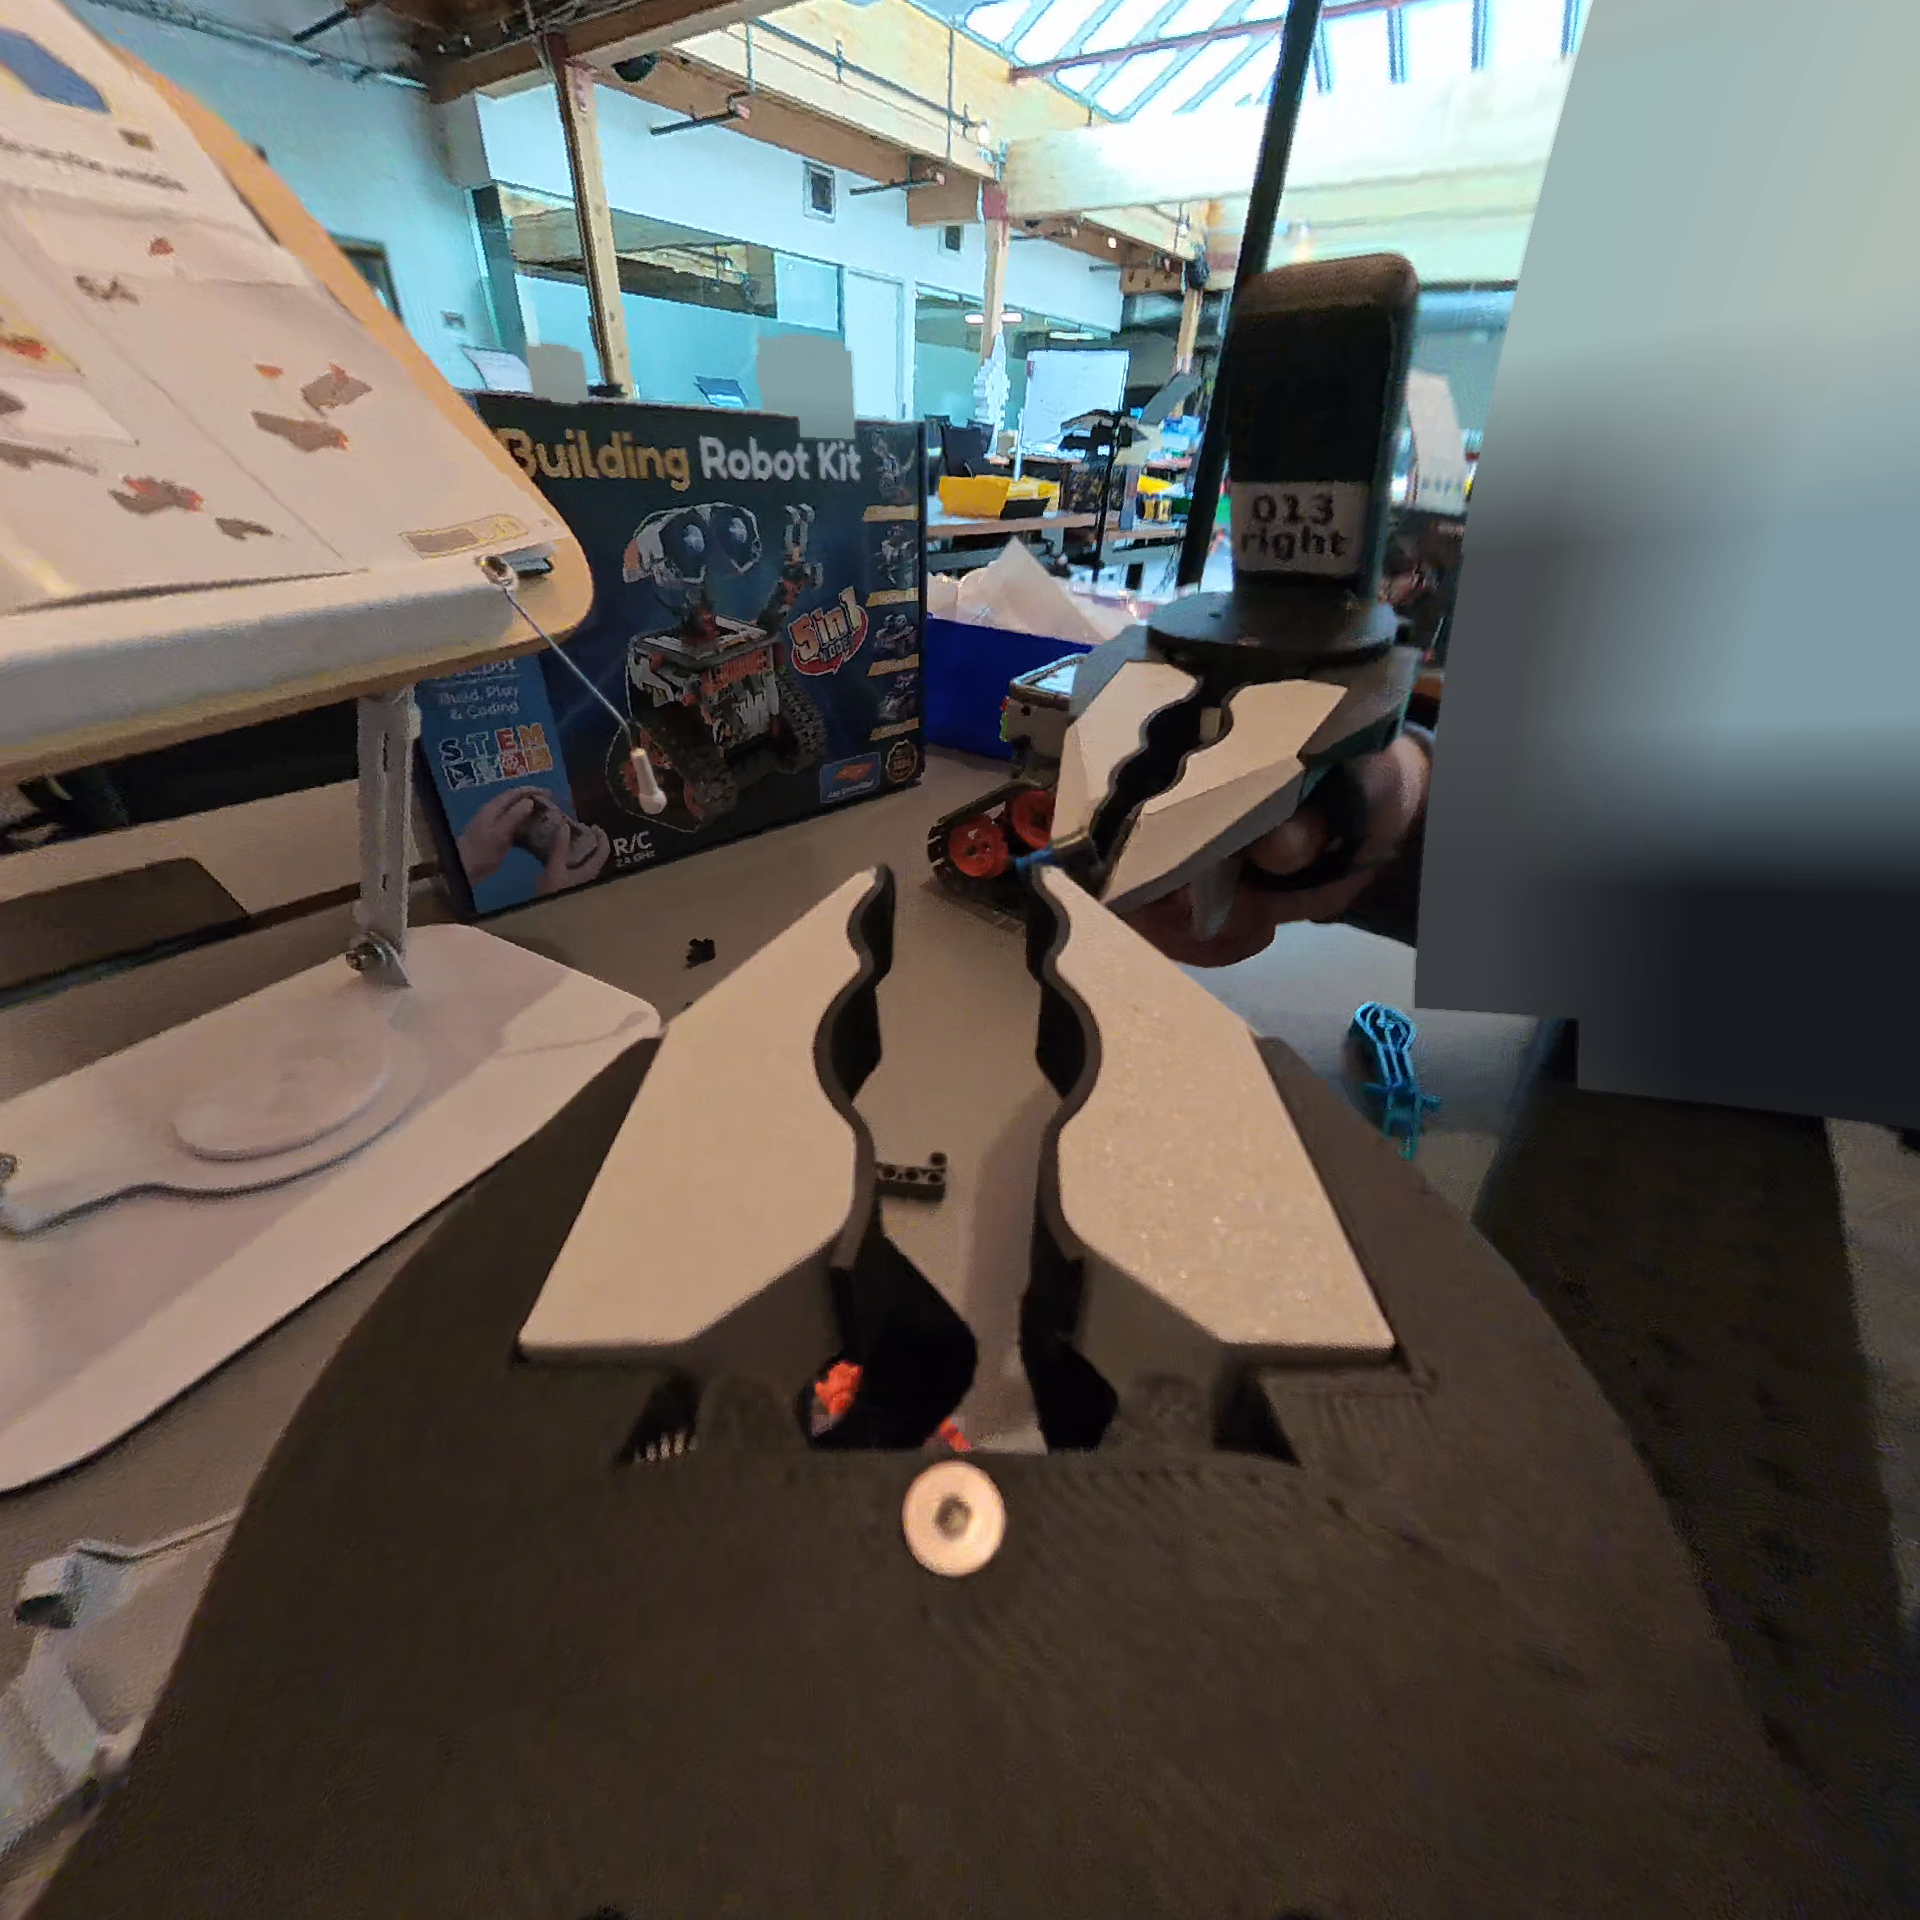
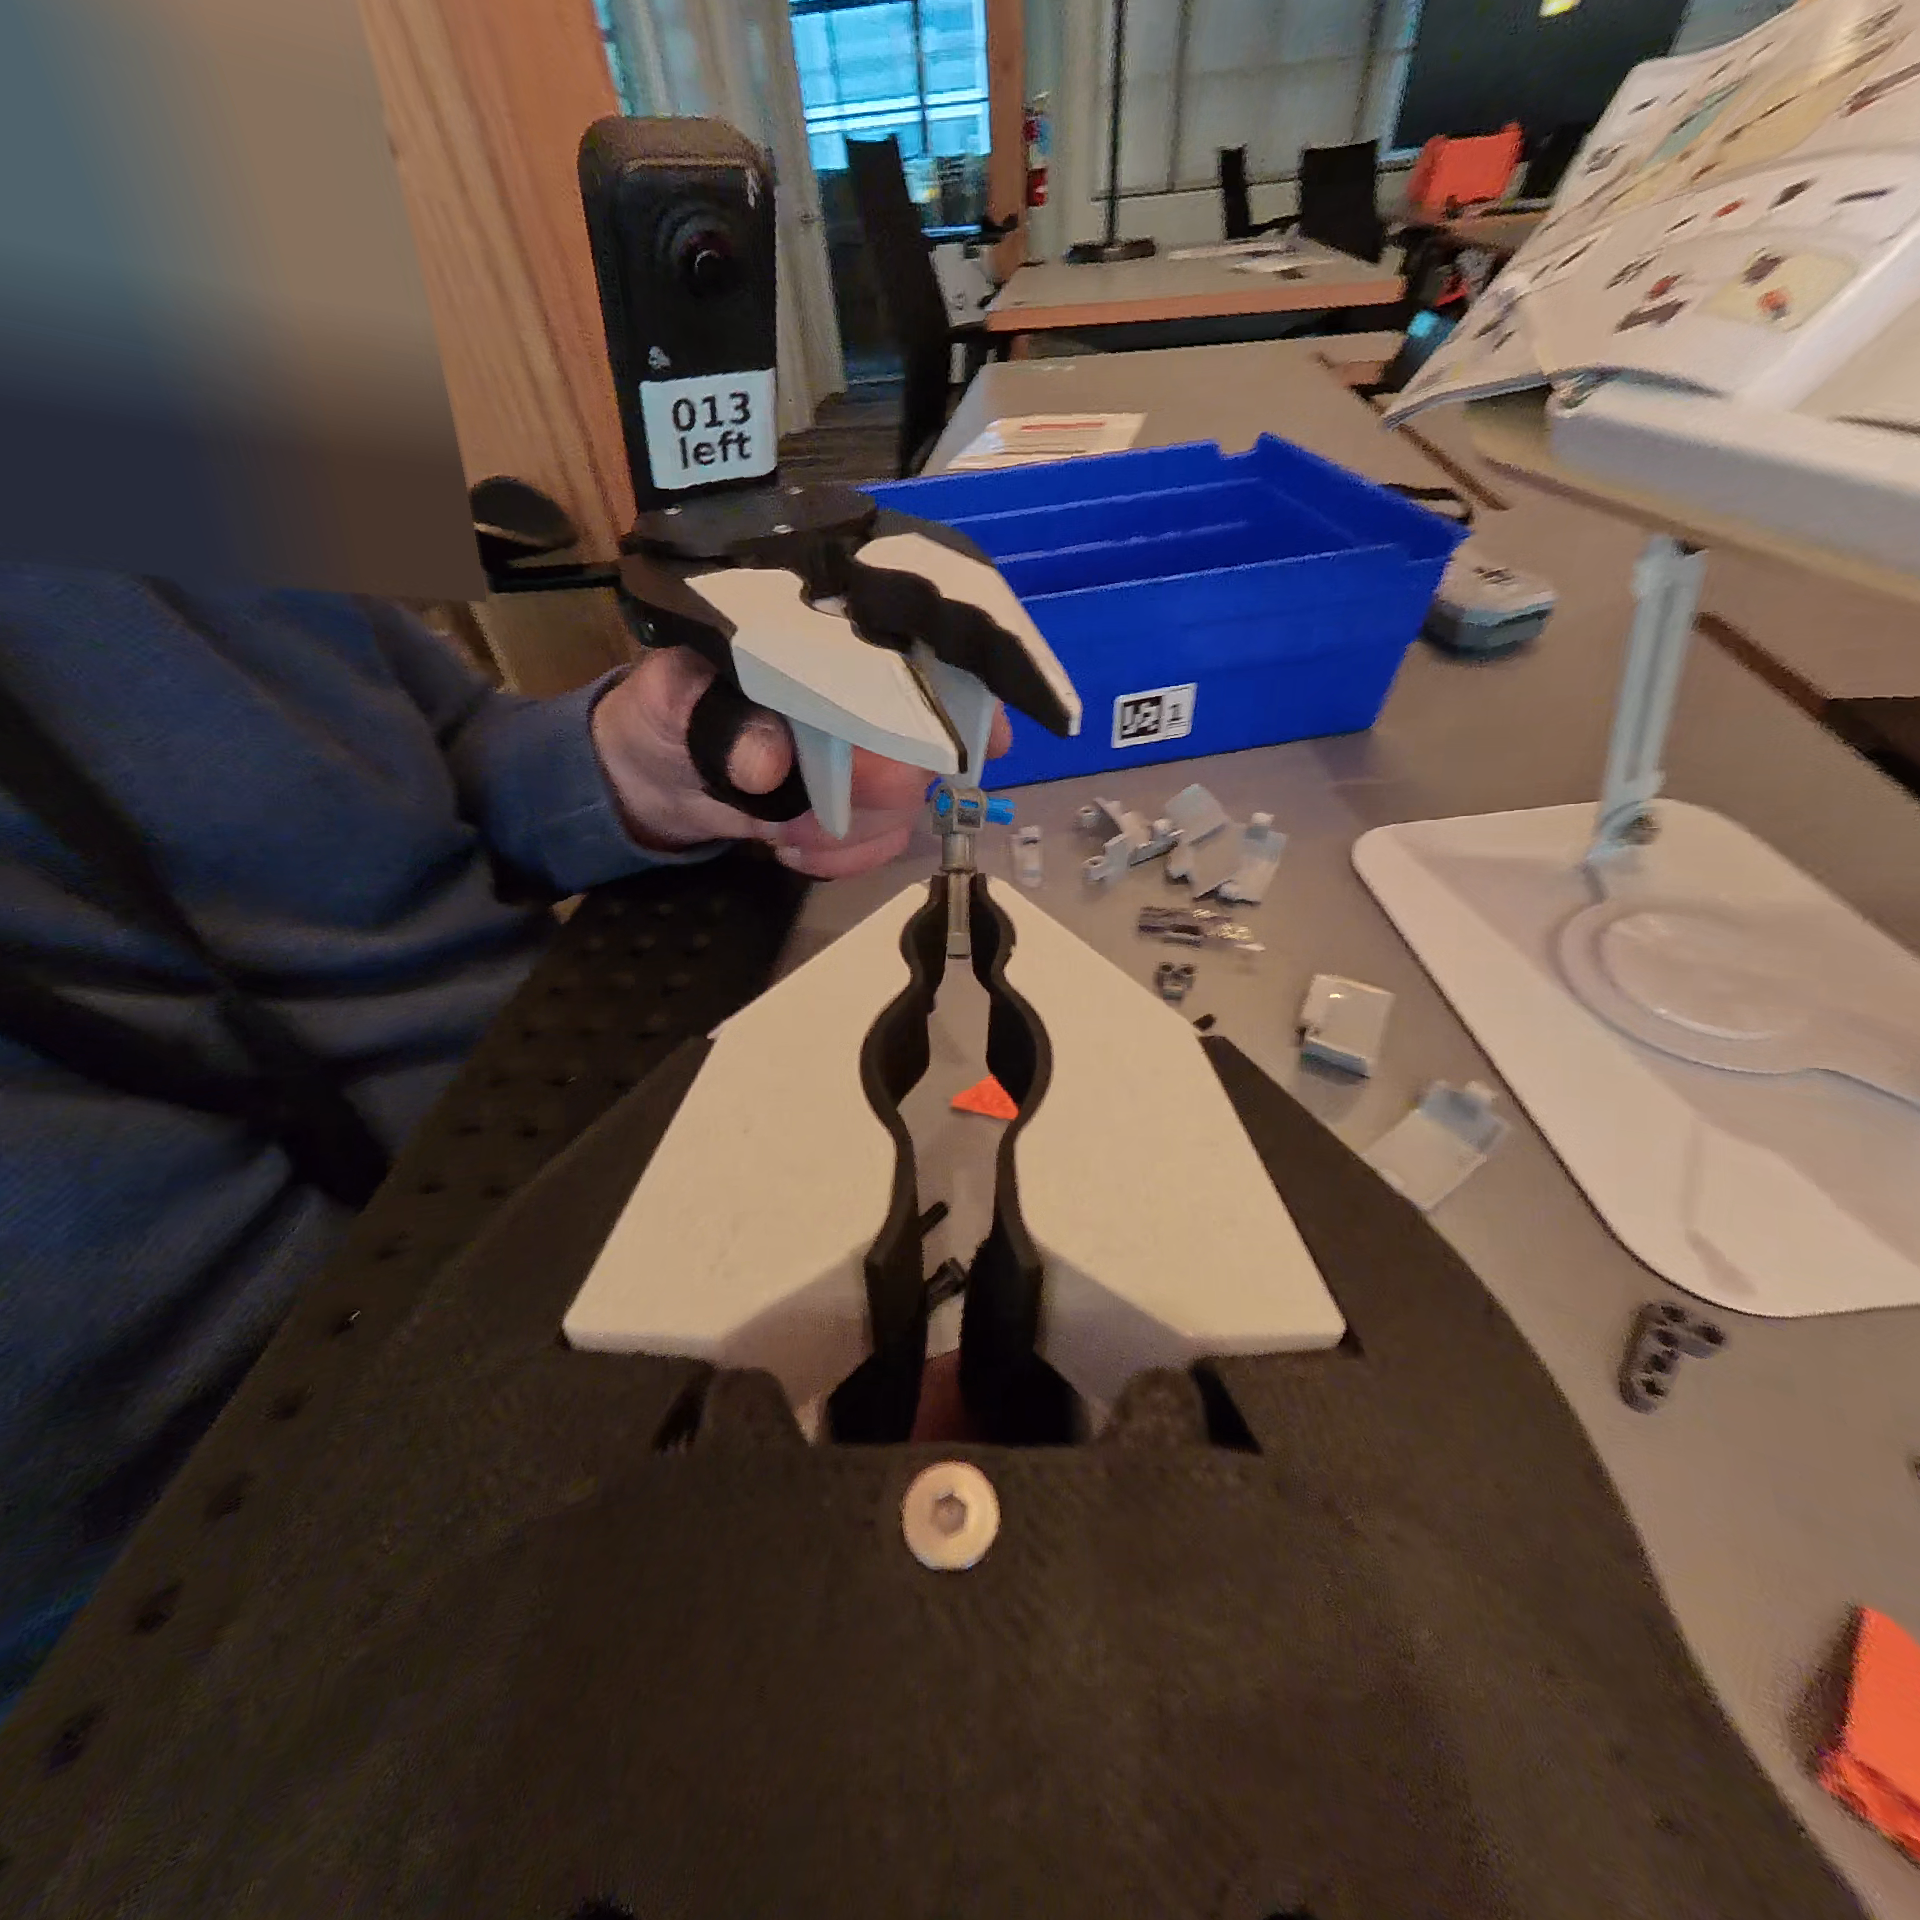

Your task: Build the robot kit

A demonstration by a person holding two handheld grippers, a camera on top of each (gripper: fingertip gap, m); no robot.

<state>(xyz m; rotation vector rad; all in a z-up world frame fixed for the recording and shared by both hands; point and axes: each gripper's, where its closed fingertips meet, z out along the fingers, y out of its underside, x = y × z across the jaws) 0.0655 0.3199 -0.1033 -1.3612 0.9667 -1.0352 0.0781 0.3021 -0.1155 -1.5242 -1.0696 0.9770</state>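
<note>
My right gripper (image 2: pixel 958 891) is shut on a thin grey axle (image 2: pixel 956 920) that carries a grey connector with a blue pin (image 2: pixel 961 816) at its far end. It holds the piece in the air, just below the tips of my left gripper (image 2: pixel 1013 738). My left gripper (image 1: pixel 961 883) is open and empty, its tips almost touching the blue pin (image 1: pixel 1039 857). The right gripper (image 1: pixel 1086 862) also shows in the left wrist view. A tracked model with orange wheels (image 1: pixel 982 836) stands on the table behind it.
A kit box (image 1: pixel 707 623) stands upright behind. A white book stand (image 2: pixel 1662 987) holds an open instruction booklet (image 1: pixel 208 395). A blue bin (image 2: pixel 1195 582), loose grey parts (image 2: pixel 1174 842), a dark beam (image 2: pixel 1662 1351), a blue tool (image 1: pixel 1387 1070) and orange pieces (image 2: pixel 1881 1704) lie around. The tips of both grippers are at nearly the same place.
</note>
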